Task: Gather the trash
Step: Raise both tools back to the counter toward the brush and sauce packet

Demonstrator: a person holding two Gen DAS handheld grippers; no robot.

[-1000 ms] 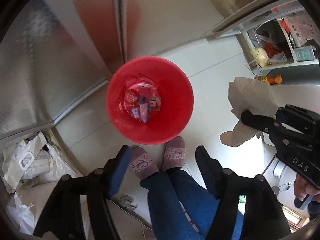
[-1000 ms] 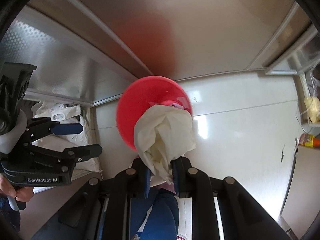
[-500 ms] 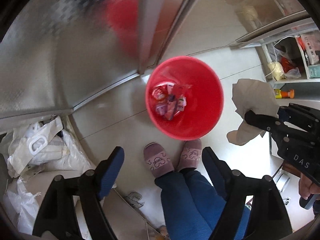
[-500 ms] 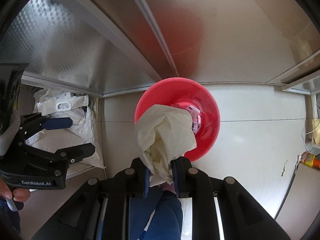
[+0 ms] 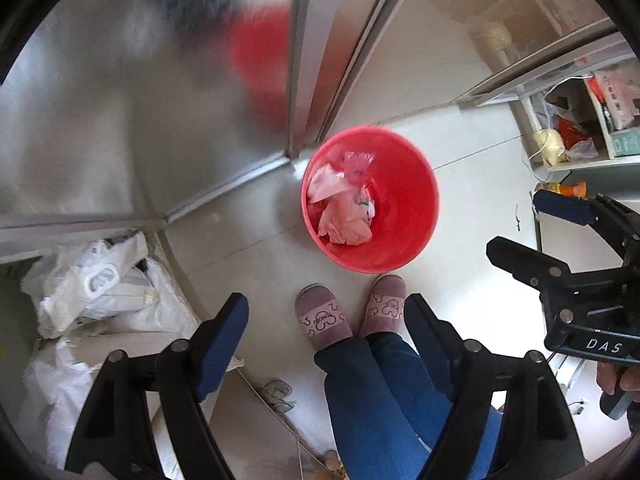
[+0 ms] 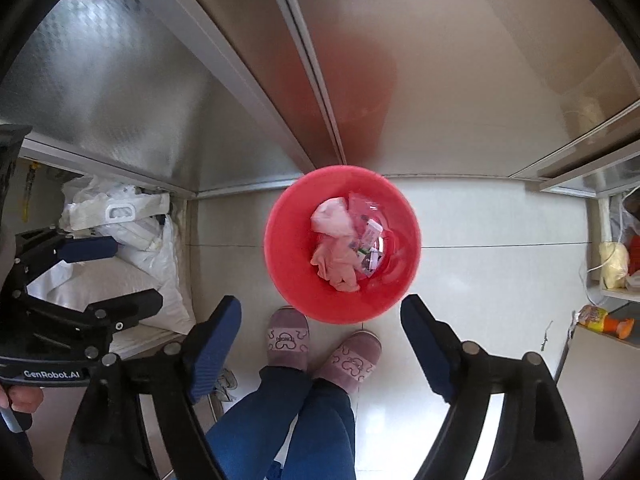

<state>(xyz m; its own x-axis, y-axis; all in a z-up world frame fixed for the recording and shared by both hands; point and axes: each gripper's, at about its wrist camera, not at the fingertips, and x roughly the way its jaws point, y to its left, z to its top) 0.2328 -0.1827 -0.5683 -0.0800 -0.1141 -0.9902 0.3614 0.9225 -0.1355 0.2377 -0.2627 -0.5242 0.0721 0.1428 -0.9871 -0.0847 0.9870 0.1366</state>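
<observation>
item: red bin [image 6: 400, 216], round, open-topped, standing on the pale tiled floor [image 6: 500, 280] against the foot of a brushed-metal cabinet front [image 6: 440, 60]; its red glow reflects in the metal above it.

contents: crumpled paper [image 6: 338, 256], looking pink inside the bin, lying on the bin's bottom, left of centre in the right wrist view; beside and partly under it, small printed wrappers [image 6: 372, 248] and a clear plastic bag [image 5: 358, 162]. the paper touches neither gripper.

right gripper [image 6: 322, 320]: pointing straight down above the near rim of the bin; jaws have just been opening and now stand spread wide, blue pads apart, nothing between them. seen from the side in the left wrist view [image 5: 536, 224], likewise spread and bare.

left gripper [image 5: 326, 320]: pointing straight down, jaws spread wide with nothing between them; below its gap, the floor and the person's feet. in the right wrist view it shows at the left edge [image 6: 120, 276], jaws apart.

person: blue trousers [image 6: 280, 424], two mauve patterned slippers [image 5: 322, 320] planted on the floor just before the bin; fingers [image 5: 616, 376] wrapped on the right gripper's handle.

surroundings: white sacks [image 5: 100, 292] heaped in a recess to the left; open shelf [image 5: 580, 164] to the right with bags and boxes, an orange-capped bottle [image 6: 604, 320] lying beneath it.
</observation>
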